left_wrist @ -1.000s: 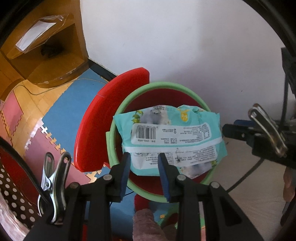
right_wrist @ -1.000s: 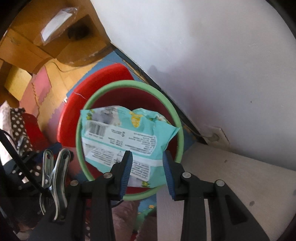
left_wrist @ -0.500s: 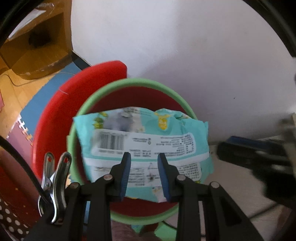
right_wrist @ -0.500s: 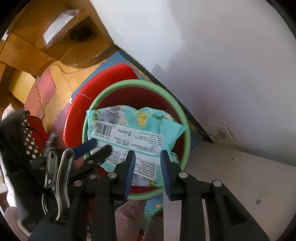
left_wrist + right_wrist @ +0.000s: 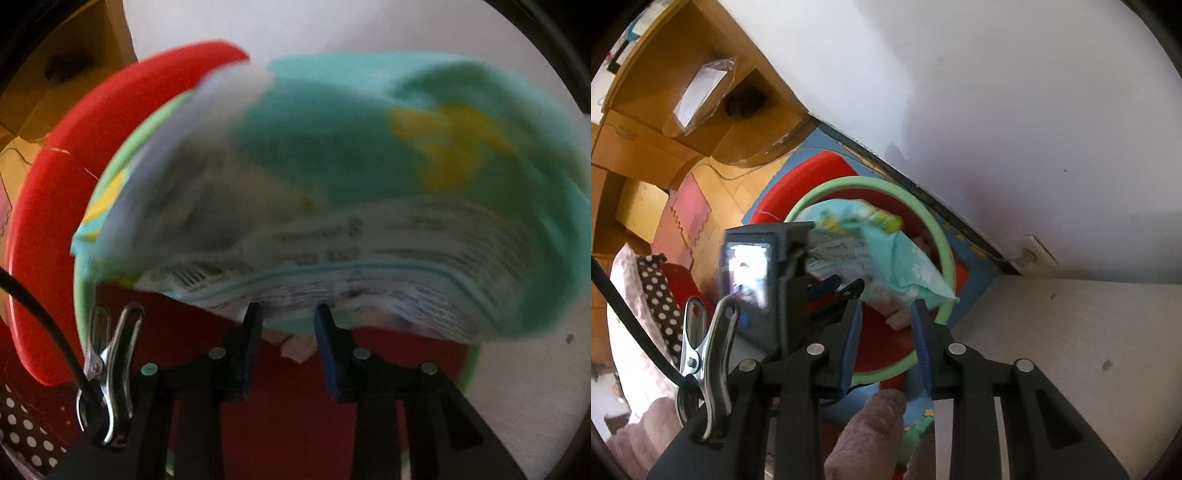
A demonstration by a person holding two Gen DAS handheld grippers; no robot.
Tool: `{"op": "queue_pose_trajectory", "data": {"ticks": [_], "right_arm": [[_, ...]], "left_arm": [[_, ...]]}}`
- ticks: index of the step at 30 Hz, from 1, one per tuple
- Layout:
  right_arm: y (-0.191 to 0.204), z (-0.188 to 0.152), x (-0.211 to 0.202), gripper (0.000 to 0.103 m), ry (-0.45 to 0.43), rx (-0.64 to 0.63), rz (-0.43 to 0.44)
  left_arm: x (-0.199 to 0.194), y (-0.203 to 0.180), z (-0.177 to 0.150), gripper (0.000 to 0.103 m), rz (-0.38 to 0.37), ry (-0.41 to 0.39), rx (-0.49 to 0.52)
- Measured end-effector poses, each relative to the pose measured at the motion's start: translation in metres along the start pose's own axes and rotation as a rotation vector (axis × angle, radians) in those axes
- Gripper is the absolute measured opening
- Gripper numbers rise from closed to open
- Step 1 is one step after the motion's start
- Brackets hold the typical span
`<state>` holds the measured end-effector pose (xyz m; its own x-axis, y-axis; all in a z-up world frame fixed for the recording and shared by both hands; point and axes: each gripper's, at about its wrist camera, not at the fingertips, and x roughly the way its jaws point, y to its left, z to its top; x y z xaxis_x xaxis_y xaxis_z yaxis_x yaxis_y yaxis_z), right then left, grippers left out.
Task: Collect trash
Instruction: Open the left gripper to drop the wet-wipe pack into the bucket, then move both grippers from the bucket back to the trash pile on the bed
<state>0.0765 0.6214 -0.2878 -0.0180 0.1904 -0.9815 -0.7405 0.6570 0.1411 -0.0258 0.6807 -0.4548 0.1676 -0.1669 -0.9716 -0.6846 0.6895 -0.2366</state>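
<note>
I'm holding the teal wrapper (image 5: 369,206) w/ my left fingers (image 5: 253,314) pinching its near edge, over the red bin (image 5: 875,347) w/ green rim (image 5: 945,254). Long axis running crosswise. Right gripper (image 5: 886,314) hanging half-open, empty, just beside.

teal wrapper (image 5: 905,258) over green-rimmed red bin (image 5: 943,240), left hand-held gripper (image 5: 846,286) beside it, right hand-held gripper (image 5: 886,314) jaws apart

A red bin (image 5: 886,350) with a green rim stands on coloured foam floor mats (image 5: 690,218).
</note>
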Motion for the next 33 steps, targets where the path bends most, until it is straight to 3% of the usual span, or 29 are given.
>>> {"op": "queue_pose_trajectory", "data": {"ticks": [7,16,19,25,33], "right_arm": [[-0.007,-0.006,-0.010,0.030,-0.019,0.023,0.013],[-0.004,-0.014,-0.023,0.030,-0.055,0.019,0.051],[-0.004,-0.015,-0.025,0.030,-0.060,0.026,0.060],[-0.008,-0.020,-0.028,0.030,-0.067,0.031,0.059],[-0.013,-0.025,-0.037,0.030,-0.092,0.034,0.043]], "left_arm": [[-0.020,-0.006,-0.010,0.029,-0.028,-0.007,0.013],[-0.100,-0.015,-0.012,0.033,-0.103,-0.213,0.032],[-0.090,-0.012,0.006,0.033,-0.083,-0.206,0.052],[-0.038,-0.010,0.022,0.033,-0.079,-0.112,0.023],[0.019,0.000,0.025,0.033,0.013,-0.018,0.015]]}}
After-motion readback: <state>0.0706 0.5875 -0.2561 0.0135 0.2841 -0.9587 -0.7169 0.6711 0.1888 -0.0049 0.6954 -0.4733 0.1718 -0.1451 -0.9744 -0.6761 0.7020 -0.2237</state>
